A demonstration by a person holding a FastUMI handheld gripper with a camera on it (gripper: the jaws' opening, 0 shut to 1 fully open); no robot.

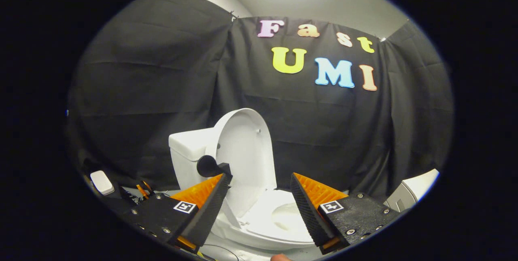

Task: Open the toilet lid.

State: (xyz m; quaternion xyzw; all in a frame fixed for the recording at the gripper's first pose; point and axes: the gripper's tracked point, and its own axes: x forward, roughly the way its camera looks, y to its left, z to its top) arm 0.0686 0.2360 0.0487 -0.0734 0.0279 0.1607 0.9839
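Observation:
A white toilet stands just beyond my fingers. Its lid (243,147) is raised upright and leans back toward the white tank (188,151). The seat (279,220) lies flat over the bowl, showing between and below my fingertips. My gripper (261,180) is open, fingers wide apart, nothing between them. The left fingertip (220,184) is close to the lid's lower edge, whether touching I cannot tell. A dark round knob (207,166) sits beside the lid, just above the left fingertip.
Black cloth walls close the booth behind and beside the toilet. A small white box (102,182) and some orange-handled tools (142,190) lie to the left of the tank. A white fixture (412,192) stands to the right.

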